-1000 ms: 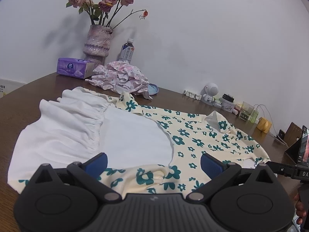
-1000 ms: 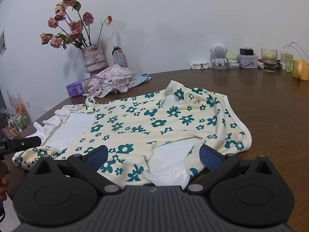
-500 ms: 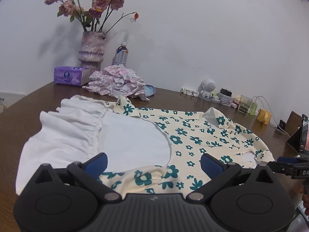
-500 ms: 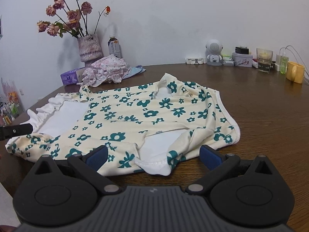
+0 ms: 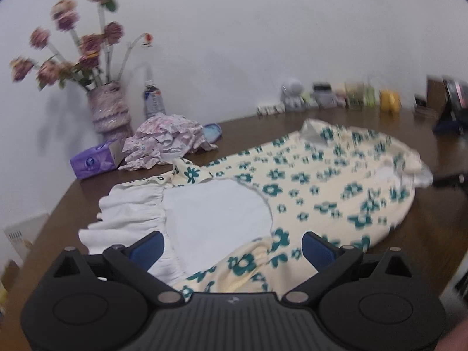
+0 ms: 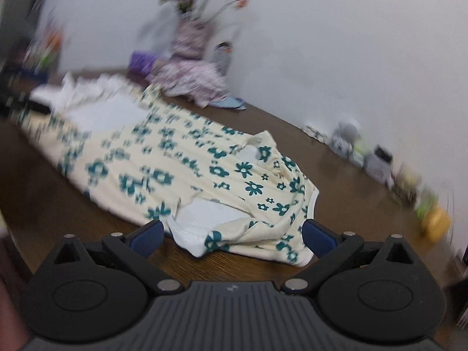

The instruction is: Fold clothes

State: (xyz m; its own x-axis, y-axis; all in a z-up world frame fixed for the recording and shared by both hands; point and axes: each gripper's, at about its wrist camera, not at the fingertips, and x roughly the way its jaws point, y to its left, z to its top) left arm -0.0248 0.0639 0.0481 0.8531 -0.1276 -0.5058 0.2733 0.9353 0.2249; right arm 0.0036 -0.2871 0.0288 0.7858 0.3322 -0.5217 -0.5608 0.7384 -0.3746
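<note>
Floral cream dress (image 5: 321, 175) lies rumpled on wooden table (image 5: 424, 234).

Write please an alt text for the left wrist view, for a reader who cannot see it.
A cream dress with teal flowers and a white ruffled part lies spread on a brown wooden table, seen past the open left tool at its near edge. Behind it are a crumpled pink garment, a purple tissue box and a vase of dried roses by a white wall.

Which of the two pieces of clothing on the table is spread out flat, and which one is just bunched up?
The cream dress with teal flowers is spread flat across the table. The pink ruffled garment lies in a crumpled heap beside the vase.
</note>
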